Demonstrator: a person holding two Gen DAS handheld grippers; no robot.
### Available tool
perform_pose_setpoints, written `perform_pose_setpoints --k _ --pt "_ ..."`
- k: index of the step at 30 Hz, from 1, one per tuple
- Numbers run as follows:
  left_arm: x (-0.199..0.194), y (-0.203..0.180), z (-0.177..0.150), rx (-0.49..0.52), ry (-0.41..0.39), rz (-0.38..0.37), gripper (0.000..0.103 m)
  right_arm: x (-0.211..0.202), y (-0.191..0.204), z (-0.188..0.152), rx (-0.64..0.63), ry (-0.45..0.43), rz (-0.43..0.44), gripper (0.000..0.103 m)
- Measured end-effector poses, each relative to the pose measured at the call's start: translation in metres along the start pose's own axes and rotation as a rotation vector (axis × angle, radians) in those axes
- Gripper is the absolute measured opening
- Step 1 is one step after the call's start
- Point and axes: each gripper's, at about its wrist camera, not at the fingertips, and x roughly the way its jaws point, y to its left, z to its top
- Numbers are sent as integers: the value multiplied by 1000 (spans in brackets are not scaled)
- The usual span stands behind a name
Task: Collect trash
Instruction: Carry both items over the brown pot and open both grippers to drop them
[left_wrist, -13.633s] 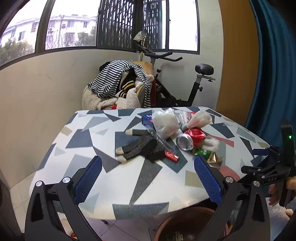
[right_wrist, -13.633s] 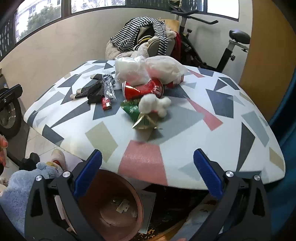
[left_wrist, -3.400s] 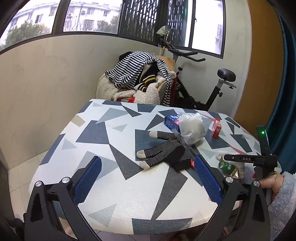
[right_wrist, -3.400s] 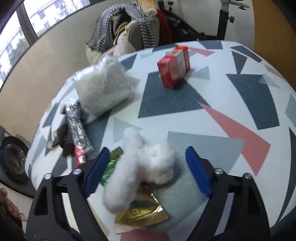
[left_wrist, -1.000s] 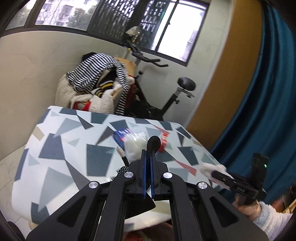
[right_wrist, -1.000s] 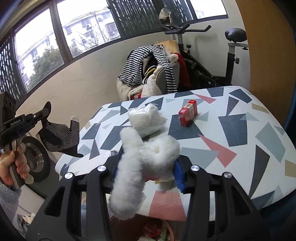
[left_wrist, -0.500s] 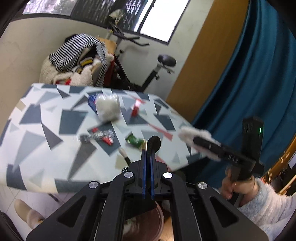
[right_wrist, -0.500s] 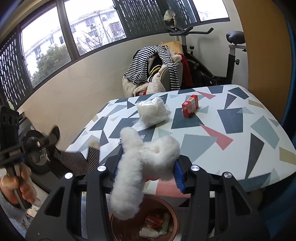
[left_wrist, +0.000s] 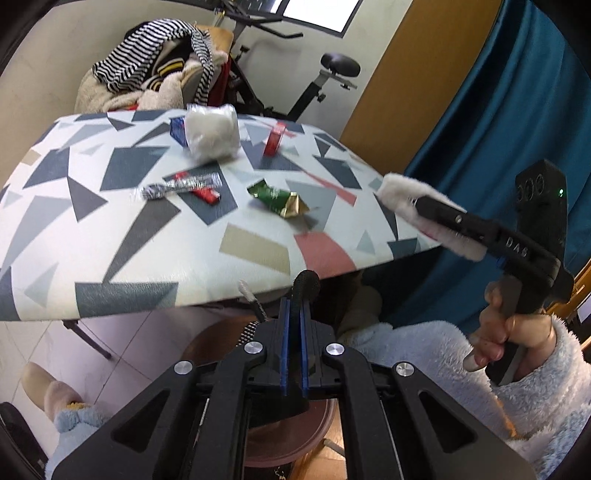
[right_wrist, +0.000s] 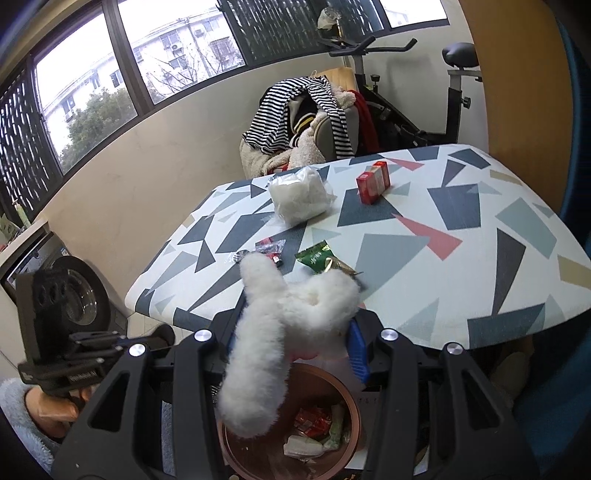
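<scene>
Landmark = round brown trash bin (right_wrist: 354, 417), on floor just below near edge of patterned table (right_wrist: 517, 258).

L gripper (left_wrist: 291, 306) sits just above/beside the bin, blue pads nearly together, clamped on black dotted glove (left_wrist: 306, 282); glove tip pokes up past the pads, rest hangs below the fingers, mostly hidden. Holder's hand (right_wrist: 55, 406) w/ fluffy sleeve shows at left of the bin in R wrist view.

R gripper (right_wrist: 291, 332) hangs directly over the bin, jaws partway open, pads pressing both sides of a white fluffy glove (right_wrist: 266, 332); one furry end droops down toward bin mouth. Bin holds red + white wrappers already (right_wrist: 314, 424).

Past the bin, on table nr its front edge: green/gold snack wrapper (left_wrist: 279, 199), then silver foil wrapper (left_wrist: 177, 186) lying across small red packet (left_wrist: 207, 195). Farther back: clear bag of white stuff (left_wrist: 212, 136), blue packet (left_wrist: 177, 129) touching its left side, red carton (left_wrist: 275, 138) to its right, apart.

Beyond table: chair piled w/ striped clothes (left_wrist: 155, 70), exercise bike (left_wrist: 314, 81), teal curtain (left_wrist: 517, 110) at right.
</scene>
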Motion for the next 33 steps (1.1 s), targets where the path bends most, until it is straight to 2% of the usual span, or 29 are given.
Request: perform_pose_setpoints --k 1,3,4,5,7,9,11,14,17,24,29,33 --pt "2 0 -1 1 9 -1 10 0 0 -1 1 1 0 47" --pt "4 1 -3 2 18 -4 27 0 -2 -4 3 7 -2 47" --pt "4 0 -4 6 17 -4 42 1 -2 -5 3 10 -3 47" --pt "4 0 -5 9 15 -4 50 1 -3 -6 3 11 -4 47" --pt "2 -2 -5 23 10 7 52 2 -3 -8 5 17 -4 47" --pt "-1 -5 -4 36 0 37 63 4 -3 -11 4 24 -6 47" --pt "-7 -6 -3 46 -25 66 80 6 -2 -13 3 29 -9 47" --pt "-18 -5 -1 48 -66 117 93 10 -1 -19 4 40 -15 47" --pt "-29 0 1 25 -108 147 97 16 1 -29 6 61 -18 47" --pt "-50 14 -1 -22 -153 208 97 34 12 -60 -4 103 -16 47" --pt "-61 24 -8 -85 -192 230 97 47 20 -89 -77 113 -55 47" --pt "-70 35 -12 -134 -209 264 97 58 22 -97 -81 146 -53 47"
